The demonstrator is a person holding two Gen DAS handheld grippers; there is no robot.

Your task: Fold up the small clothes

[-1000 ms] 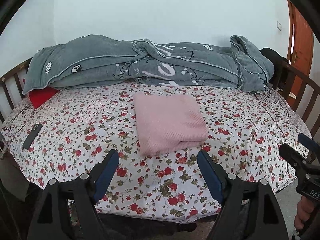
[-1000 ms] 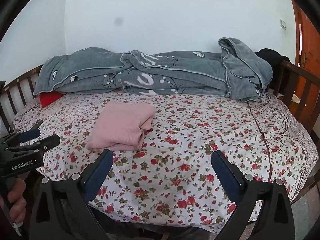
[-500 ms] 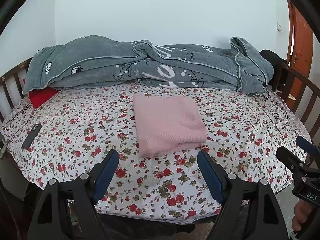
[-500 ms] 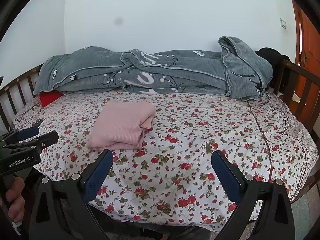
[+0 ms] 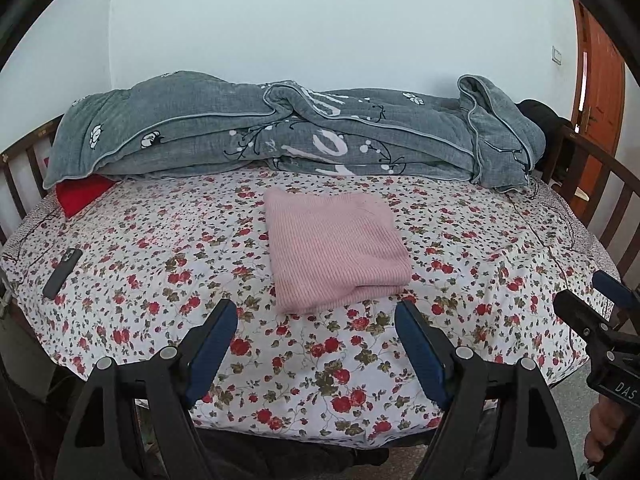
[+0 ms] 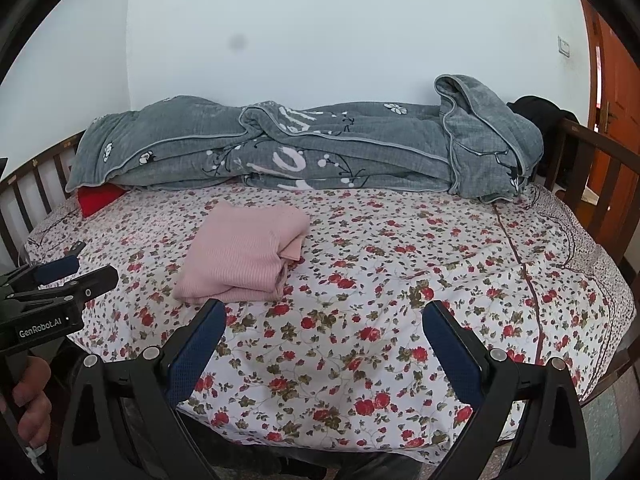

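Observation:
A pink knitted garment [image 5: 336,248] lies folded into a neat rectangle on the flowered bed sheet [image 5: 160,264]. It also shows in the right wrist view [image 6: 244,256], left of centre. My left gripper [image 5: 316,320] is open and empty, held just short of the garment's near edge. My right gripper [image 6: 324,324] is open and empty, to the right of the garment over bare sheet. Each gripper shows at the edge of the other's view: the right one [image 5: 600,308] and the left one [image 6: 68,276].
A grey quilt [image 5: 304,140] is bunched along the wall at the back. A red pillow [image 5: 82,194] peeks out at the back left. A dark phone [image 5: 62,267] lies near the left edge. Wooden rails [image 5: 600,200] bound both bed ends. An orange door [image 5: 600,92] stands at right.
Both grippers have drifted slightly back from the bed, so the view has shifted a little. The garment has not moved and both grippers stay open.

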